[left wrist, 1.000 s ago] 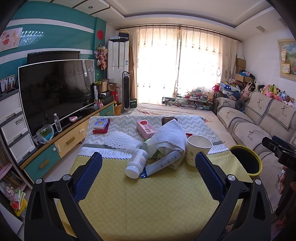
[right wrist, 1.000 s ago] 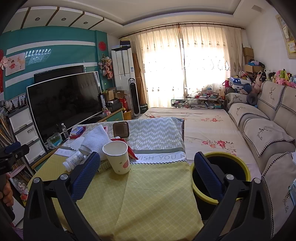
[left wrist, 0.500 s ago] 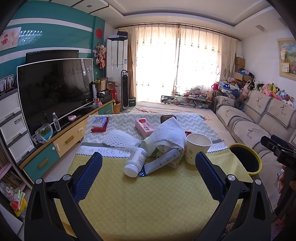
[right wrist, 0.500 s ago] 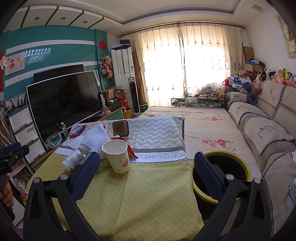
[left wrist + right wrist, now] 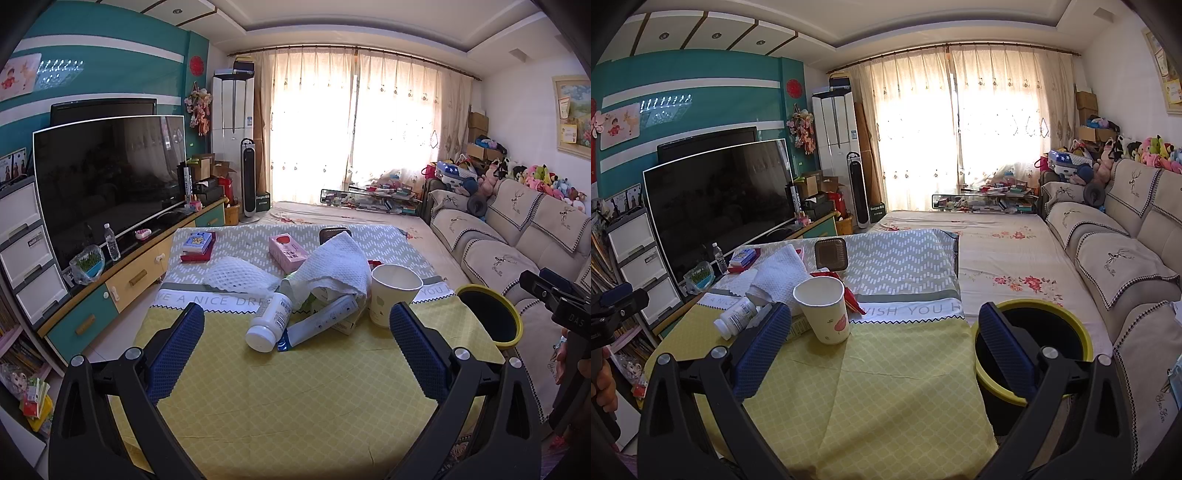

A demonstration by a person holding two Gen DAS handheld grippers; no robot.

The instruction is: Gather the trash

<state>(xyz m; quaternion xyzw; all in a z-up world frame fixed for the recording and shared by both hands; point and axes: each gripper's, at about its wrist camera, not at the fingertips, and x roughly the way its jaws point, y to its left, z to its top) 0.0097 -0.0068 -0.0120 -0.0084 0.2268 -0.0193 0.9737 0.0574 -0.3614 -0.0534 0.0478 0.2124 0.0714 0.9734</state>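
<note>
A pile of trash lies mid-table: a white pill bottle on its side, a white tube, a crumpled paper towel, a white foam net and a paper cup. The cup and bottle also show in the right wrist view. A black bin with a yellow rim stands at the table's right edge; it also shows in the right wrist view. My left gripper is open and empty, short of the pile. My right gripper is open and empty, between cup and bin.
The table has a yellow and grey cloth. A pink box, books and a dark tray lie farther back. A TV on a cabinet stands left, a sofa right.
Both grippers have shifted slightly toward the pile. Nothing was grasped or moved.
</note>
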